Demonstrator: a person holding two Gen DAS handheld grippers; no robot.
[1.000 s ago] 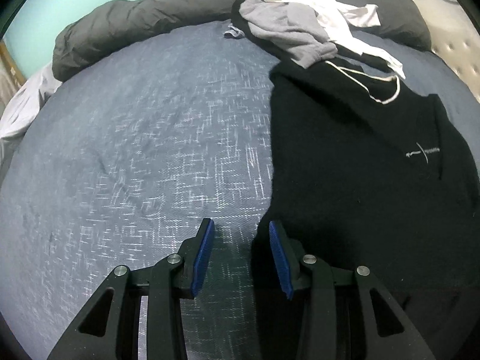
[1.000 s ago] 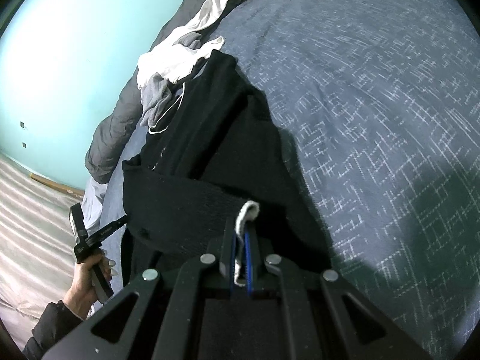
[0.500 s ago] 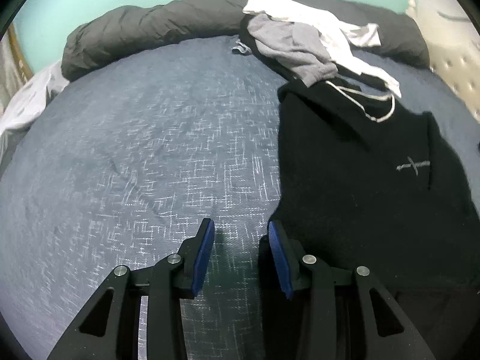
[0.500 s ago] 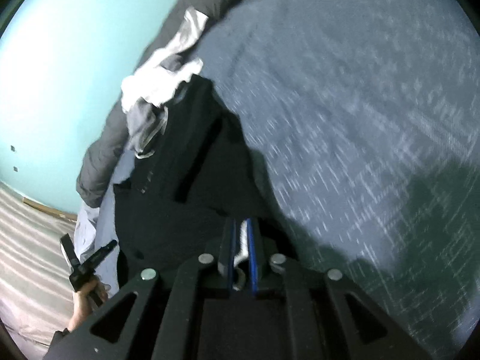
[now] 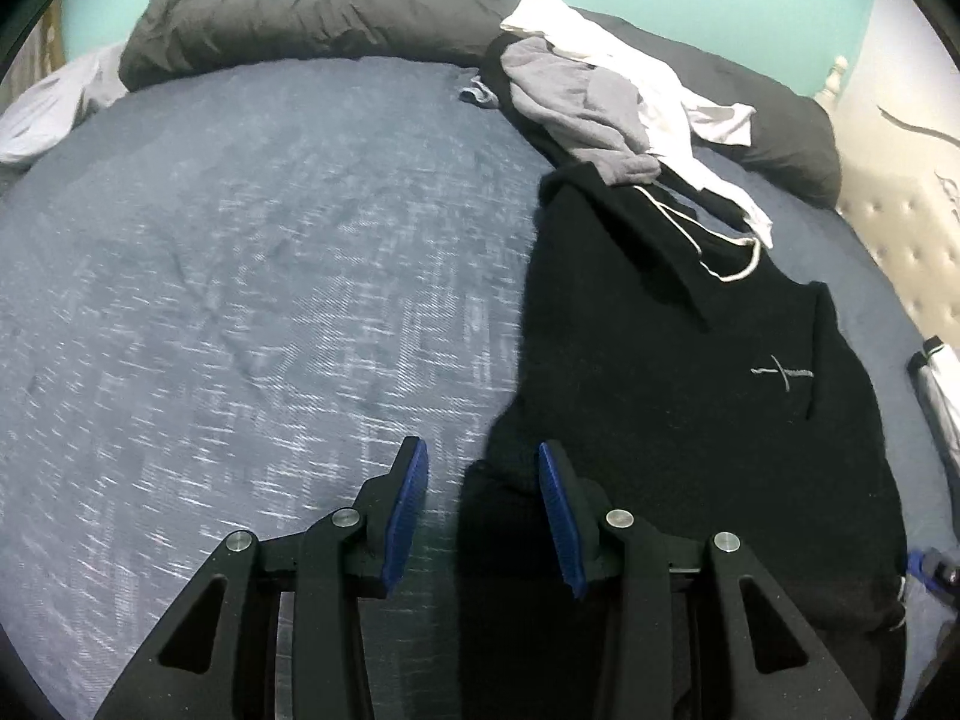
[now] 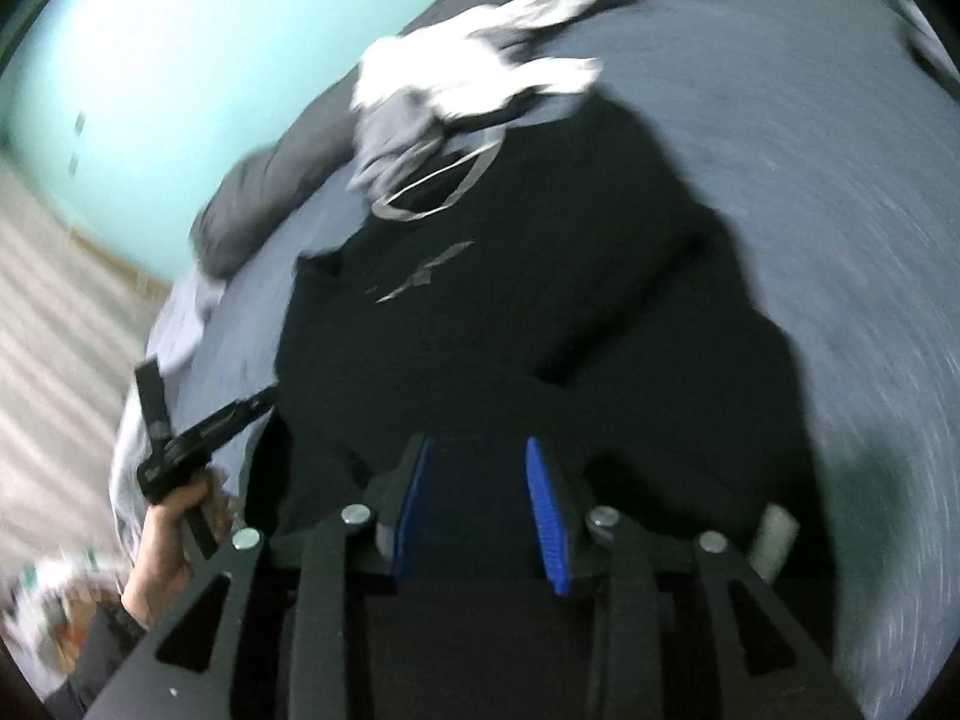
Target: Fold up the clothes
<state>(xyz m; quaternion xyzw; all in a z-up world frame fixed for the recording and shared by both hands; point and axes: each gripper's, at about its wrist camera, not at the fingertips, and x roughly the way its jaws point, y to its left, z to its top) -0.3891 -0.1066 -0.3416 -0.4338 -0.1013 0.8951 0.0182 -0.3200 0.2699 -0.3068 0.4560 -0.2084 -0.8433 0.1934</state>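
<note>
While the black hoodie lies spread on the bed, these are the weak spots I can see from here.

Black hoodie (image 5: 678, 384): flat on the blue bedcover (image 5: 270, 252), toward the headboard side, chest mark facing up; its top end runs under the loose pile.

Right claw (image 6: 483, 501): jaws opening, blue pads apart with dark cloth showing between them but not pinched. Risk: the pale drawstring tip (image 6: 774, 537) sits just beside this claw, and it could snag on a finger as the claw pulls away and drag the cloth out of line.

Left claw (image 5: 483, 507): part open and empty, poised above the hoodie's near edge, one pad over the bedcover, the other over the black cloth. Risk: closing here may catch the bedcover along with the hem, so a lift would rumple both.

Pile of grey and white clothes (image 5: 606, 102): resting on the hoodie's hood end, against the dark rolled duvet (image 5: 312, 18). Risk: any fold toward that end could haul the pile along or bury the white cord (image 5: 729, 258) inside the fold.

Hand holding the left claw (image 6: 180, 516): seen at the bed's edge in the right view, which is badly blurred, so I cannot judge how flat the hoodie's far side lies.
</note>
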